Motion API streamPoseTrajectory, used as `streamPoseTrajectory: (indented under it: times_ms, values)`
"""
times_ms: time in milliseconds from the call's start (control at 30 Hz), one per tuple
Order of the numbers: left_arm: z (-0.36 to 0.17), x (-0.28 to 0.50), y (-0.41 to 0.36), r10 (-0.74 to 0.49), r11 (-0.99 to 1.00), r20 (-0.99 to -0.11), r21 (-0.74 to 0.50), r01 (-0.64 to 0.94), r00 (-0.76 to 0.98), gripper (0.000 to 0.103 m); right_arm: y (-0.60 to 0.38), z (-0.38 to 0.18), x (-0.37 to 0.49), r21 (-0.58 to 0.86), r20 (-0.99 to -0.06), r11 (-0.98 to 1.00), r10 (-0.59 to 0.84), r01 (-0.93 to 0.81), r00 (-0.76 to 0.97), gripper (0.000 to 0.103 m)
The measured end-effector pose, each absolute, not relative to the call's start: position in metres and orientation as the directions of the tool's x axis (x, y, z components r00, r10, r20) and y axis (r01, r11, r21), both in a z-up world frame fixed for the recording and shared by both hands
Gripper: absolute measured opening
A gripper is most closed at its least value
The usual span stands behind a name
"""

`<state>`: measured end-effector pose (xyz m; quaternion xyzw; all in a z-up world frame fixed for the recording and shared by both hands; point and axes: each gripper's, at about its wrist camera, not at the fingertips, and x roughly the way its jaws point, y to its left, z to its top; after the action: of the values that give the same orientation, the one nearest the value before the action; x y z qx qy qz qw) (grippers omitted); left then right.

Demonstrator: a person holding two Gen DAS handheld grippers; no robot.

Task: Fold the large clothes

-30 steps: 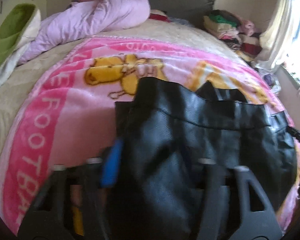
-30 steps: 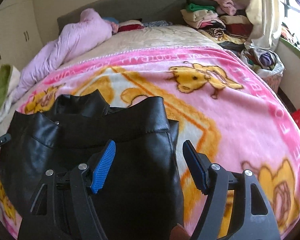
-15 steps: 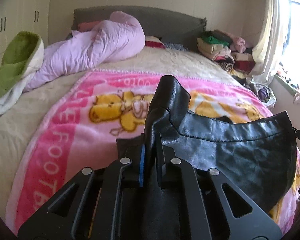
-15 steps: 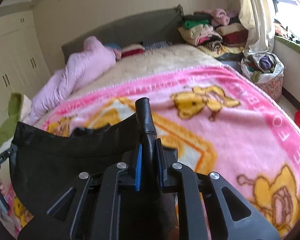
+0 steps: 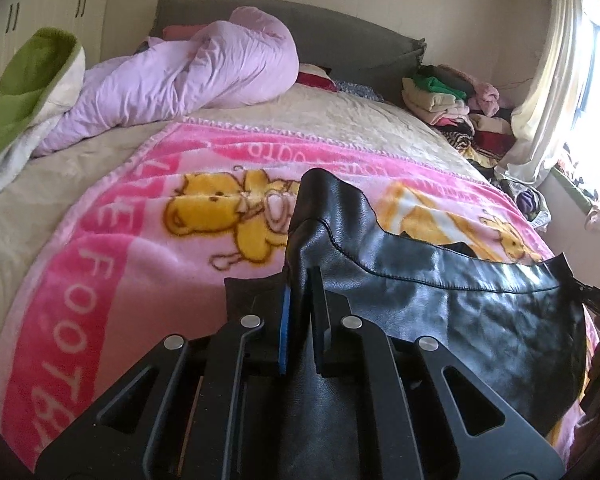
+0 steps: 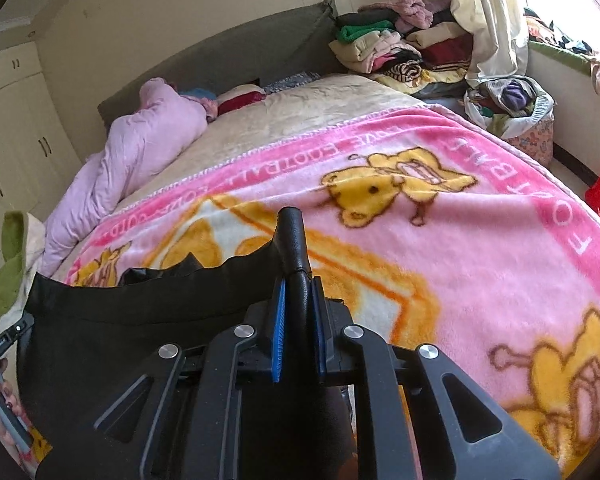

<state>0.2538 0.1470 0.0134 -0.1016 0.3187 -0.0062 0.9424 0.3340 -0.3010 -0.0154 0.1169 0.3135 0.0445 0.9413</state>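
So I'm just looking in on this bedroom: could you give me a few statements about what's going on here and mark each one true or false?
1. Both grippers are clamped on the black leather garment. True: the left gripper and the right gripper each pinch an edge of it.
2. The garment lies over a plain blue sheet. False: under it is a pink blanket with yellow bears.
3. A lilac duvet is bunched up near the headboard. True.
4. The stack of folded clothes sits in the middle of the blanket. False: it is off at the head of the bed, by the curtain.
5. The wardrobe doors stand open. False: they are shut.
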Motion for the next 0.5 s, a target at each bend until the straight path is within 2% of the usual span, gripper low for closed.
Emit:
streamPoseTrajectory:
  times_ms: [500]
  values:
    - [-0.002,0.263,0.149,-0.069,0.981,-0.647,-0.182,-0.066,0.760,0.004,-0.302,-0.042,0.346,0.235,-0.635,0.971,0.127,0.034,0.762,0.014]
